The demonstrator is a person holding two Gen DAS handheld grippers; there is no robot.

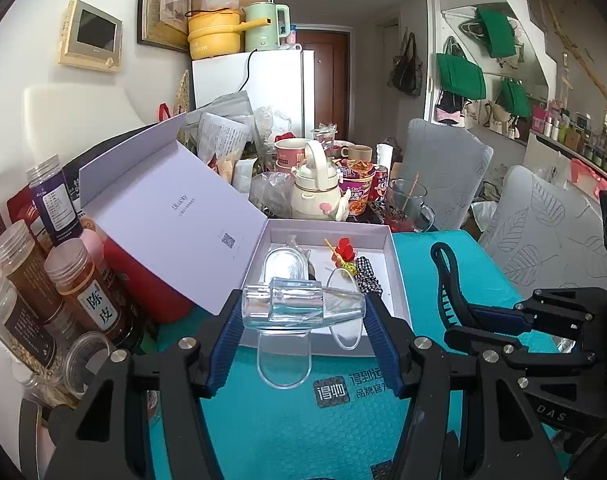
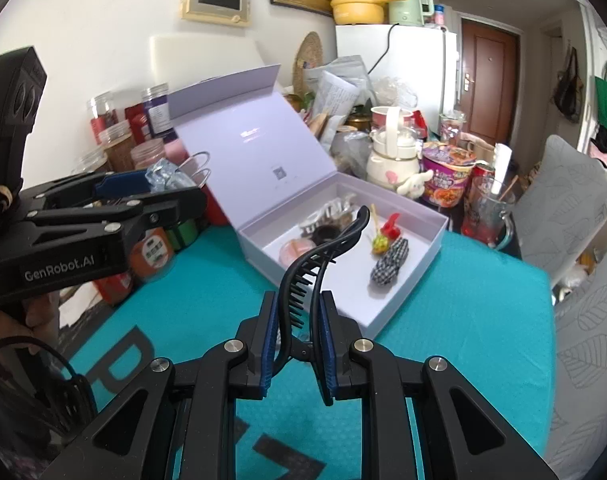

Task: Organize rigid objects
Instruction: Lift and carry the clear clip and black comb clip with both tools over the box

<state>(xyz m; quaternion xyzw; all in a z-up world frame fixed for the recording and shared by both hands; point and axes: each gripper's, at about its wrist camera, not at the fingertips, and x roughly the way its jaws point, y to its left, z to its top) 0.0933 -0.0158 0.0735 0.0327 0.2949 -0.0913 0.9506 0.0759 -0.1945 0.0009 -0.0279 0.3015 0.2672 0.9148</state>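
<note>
My left gripper (image 1: 303, 312) is shut on a clear plastic hair clip (image 1: 299, 306), held above the near edge of the open lilac box (image 1: 399, 280). My right gripper (image 2: 293, 316) is shut on a black claw hair clip (image 2: 319, 256), lifted over the teal mat in front of the same box (image 2: 403, 288). Inside the box lie a checked fabric clip (image 2: 389, 262), a red and yellow clip (image 2: 385, 238), a pink piece (image 2: 295, 250) and a clear clip (image 1: 285, 262). The right gripper with its black clip (image 1: 449, 276) shows at the right of the left wrist view.
Several spice jars (image 1: 83, 292) stand at the left beside the box lid (image 1: 171, 216). Behind the box are a cream kettle (image 1: 315, 188), noodle cups (image 1: 357, 188) and a glass mug (image 1: 409, 204). A white fridge (image 1: 263, 88) and grey chairs (image 1: 543, 228) stand beyond the teal mat (image 1: 303, 420).
</note>
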